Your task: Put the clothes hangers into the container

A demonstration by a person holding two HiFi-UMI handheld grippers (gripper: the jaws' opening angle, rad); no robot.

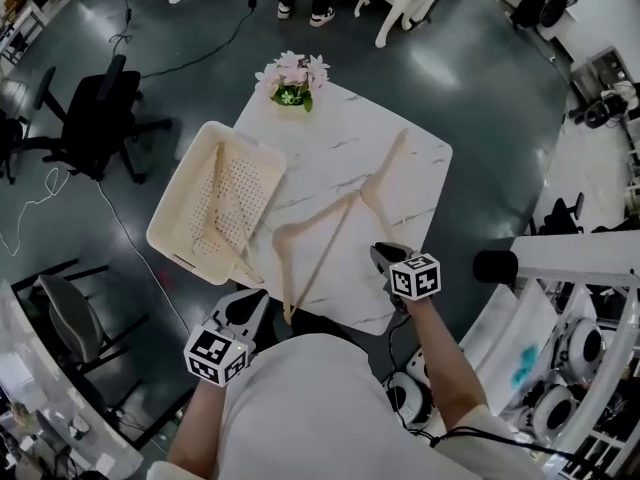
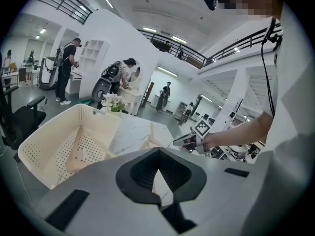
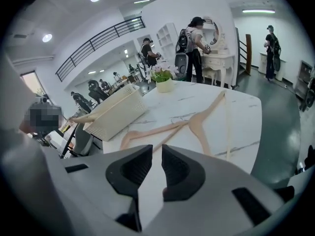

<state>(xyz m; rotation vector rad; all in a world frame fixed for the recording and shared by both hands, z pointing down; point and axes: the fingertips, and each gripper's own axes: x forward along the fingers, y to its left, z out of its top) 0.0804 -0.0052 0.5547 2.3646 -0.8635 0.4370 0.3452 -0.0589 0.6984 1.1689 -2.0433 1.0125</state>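
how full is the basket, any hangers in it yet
Not empty: one hanger lies inside the basket. Two other hangers lie out on the table.

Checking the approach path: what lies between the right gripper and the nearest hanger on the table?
Only bare table separates the right gripper from the hanger, as the right gripper view shows.

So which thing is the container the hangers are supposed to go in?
Find the white marble square table on the dark floor. At its left edge sits a cream plastic rectangular basket with perforated walls. It is the only open tub there: the two pale wooden hangers lie flat on the tabletop, and the pink flowers stand at the far corner.
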